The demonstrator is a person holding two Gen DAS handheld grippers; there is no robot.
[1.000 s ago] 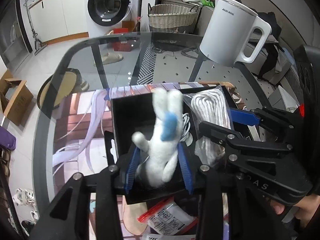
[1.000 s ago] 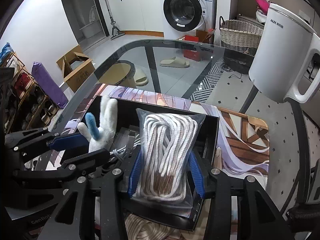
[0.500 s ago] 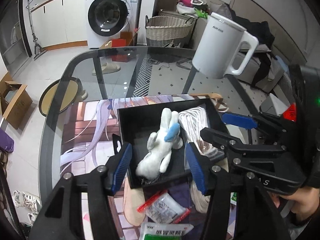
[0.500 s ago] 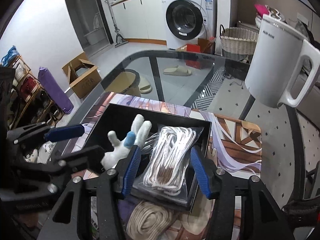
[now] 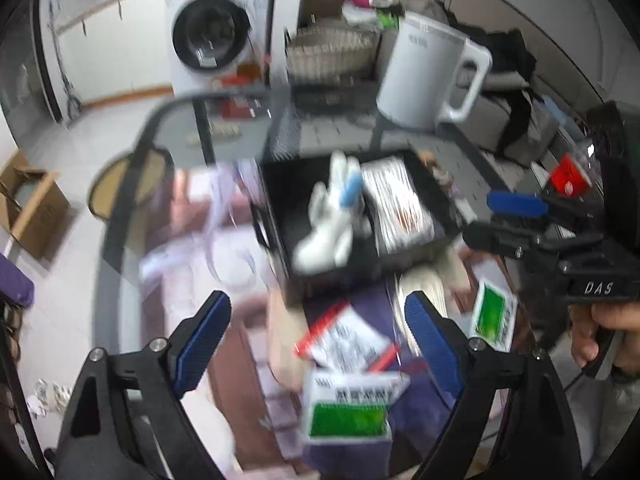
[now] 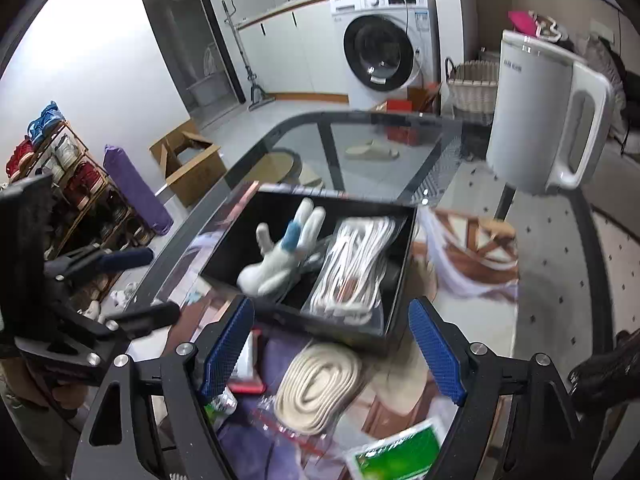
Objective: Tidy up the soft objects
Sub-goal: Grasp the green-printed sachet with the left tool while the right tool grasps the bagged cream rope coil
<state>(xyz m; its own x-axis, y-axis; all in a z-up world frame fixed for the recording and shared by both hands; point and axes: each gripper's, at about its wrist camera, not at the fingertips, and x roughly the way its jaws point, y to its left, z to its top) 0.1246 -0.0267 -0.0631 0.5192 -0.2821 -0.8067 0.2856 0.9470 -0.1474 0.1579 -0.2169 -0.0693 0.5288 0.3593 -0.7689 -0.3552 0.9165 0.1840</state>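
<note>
A black box (image 6: 320, 325) on the glass table holds a white plush rabbit with a blue patch (image 6: 276, 258), lying tilted, and a bagged white rope (image 6: 354, 266) beside it. The same plush (image 5: 330, 222) and rope bag (image 5: 396, 204) appear blurred in the left wrist view. My left gripper (image 5: 316, 304) hangs back from the box, jaws opening, nothing between the pads. My right gripper (image 6: 331, 312) is likewise clear of the box front, jaws opening and empty. Each gripper also shows in the other's view: the right gripper (image 5: 498, 220) and the left gripper (image 6: 146, 286).
In front of the box lie a bagged beige rope coil (image 6: 316, 384), green-and-white packets (image 5: 348, 412), a red-edged sachet (image 5: 348, 344) and a purple cloth (image 6: 280, 356). A white kettle (image 6: 548, 120) stands at the back right. The table's curved edge (image 6: 224, 184) runs at the left.
Both grippers have let go, the left of the plush rabbit and the right of the rope bag. They opened wide and drew back and up from the box. The rabbit has tipped over inside.
</note>
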